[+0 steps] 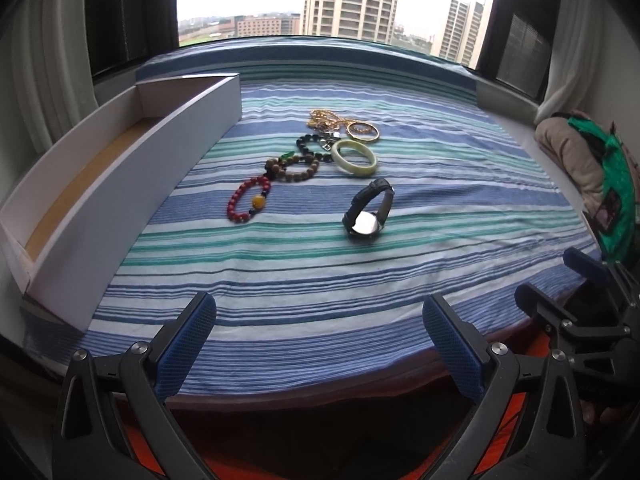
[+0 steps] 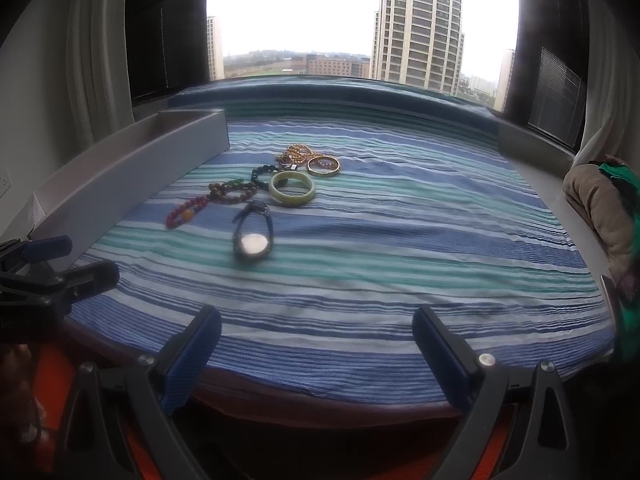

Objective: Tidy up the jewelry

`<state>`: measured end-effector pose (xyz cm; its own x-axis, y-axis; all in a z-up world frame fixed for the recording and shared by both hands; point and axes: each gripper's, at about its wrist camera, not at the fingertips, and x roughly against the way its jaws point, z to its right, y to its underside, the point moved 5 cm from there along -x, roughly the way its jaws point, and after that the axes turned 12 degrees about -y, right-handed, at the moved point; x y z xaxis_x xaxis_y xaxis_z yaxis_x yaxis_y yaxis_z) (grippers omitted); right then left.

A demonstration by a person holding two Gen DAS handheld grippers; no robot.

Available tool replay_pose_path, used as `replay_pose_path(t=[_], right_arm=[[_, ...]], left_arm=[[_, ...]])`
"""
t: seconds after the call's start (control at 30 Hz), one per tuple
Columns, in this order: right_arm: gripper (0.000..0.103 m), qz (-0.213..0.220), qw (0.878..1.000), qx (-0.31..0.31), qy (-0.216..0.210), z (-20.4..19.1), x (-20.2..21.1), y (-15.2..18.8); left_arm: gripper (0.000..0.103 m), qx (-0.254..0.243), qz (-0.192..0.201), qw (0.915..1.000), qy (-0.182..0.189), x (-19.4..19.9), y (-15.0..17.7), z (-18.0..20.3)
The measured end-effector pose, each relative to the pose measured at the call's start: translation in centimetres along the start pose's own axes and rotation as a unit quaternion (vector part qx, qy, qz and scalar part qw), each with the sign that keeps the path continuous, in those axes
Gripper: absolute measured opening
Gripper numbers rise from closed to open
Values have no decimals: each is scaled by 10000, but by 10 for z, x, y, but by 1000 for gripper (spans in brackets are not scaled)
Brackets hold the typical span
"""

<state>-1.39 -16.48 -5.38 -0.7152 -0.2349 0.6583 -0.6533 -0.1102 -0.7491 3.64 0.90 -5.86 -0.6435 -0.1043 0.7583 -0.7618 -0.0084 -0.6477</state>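
Jewelry lies in a cluster on a blue, green and white striped cloth (image 1: 440, 208) (image 2: 420, 240). Nearest is a black-strapped watch (image 1: 368, 212) (image 2: 253, 236). Behind it lie a red bead bracelet (image 1: 248, 200) (image 2: 185, 211), a brown bead bracelet (image 1: 294, 168) (image 2: 232, 192), a dark bead bracelet (image 1: 314, 146), a pale green bangle (image 1: 355, 157) (image 2: 292, 187), a gold bangle (image 1: 362, 131) (image 2: 323, 165) and gold chains (image 1: 326, 118) (image 2: 298, 150). My left gripper (image 1: 320, 316) and right gripper (image 2: 316, 328) hang open and empty at the near table edge.
A long white box (image 1: 120, 184) (image 2: 120, 176) with a tan floor lies empty along the left. Folded beige and green cloth (image 1: 580, 168) (image 2: 600, 200) is piled at the right. A window with curtains stands behind. The right gripper (image 1: 560, 280) shows beside the left one (image 2: 60, 264).
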Motion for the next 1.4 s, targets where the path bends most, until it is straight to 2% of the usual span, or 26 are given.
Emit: replay_pose_path(t=[1.4], right_arm=[[98,-86,9999,78,-57,-8,-6,4]], left_arm=[[103,-11,-62,10000,0,-3,5,0]])
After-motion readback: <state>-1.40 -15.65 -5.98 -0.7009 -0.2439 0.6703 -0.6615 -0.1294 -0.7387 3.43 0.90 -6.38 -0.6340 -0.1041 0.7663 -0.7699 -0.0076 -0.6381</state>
